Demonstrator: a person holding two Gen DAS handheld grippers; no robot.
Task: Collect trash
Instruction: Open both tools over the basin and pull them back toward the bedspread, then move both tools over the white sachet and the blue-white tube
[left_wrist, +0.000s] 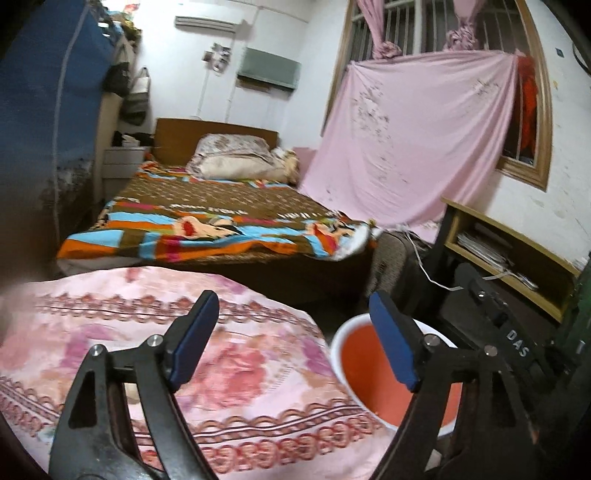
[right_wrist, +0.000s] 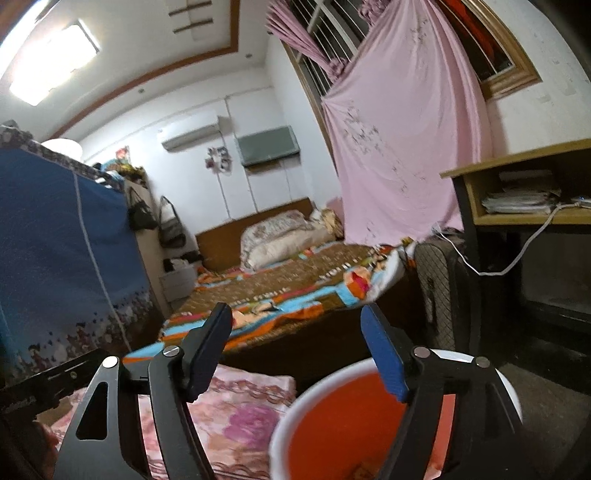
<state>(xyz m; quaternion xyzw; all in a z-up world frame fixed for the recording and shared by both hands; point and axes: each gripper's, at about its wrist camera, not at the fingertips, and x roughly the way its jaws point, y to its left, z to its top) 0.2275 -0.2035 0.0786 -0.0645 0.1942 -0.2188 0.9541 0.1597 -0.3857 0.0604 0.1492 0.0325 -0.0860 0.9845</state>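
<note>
An orange bin with a white rim (left_wrist: 338, 343) stands low on the right, beside a pink floral cloth (left_wrist: 240, 369). My left gripper (left_wrist: 291, 306) is open and holds nothing; its right finger (left_wrist: 393, 350) hangs over the bin's mouth and its left finger over the cloth. In the right wrist view the same bin (right_wrist: 291, 410) fills the lower middle. My right gripper (right_wrist: 295, 314) is also open and holds nothing, with its right finger (right_wrist: 384, 362) above the bin's rim. No piece of trash shows between either pair of jaws.
A bed with a brown and striped cover (left_wrist: 221, 218) lies ahead. A blue fabric wardrobe (left_wrist: 44, 129) stands to the left. A wooden desk with papers (left_wrist: 498, 251) and a dark suitcase (right_wrist: 443, 295) stand to the right. A pink sheet (left_wrist: 417, 140) hangs over the window.
</note>
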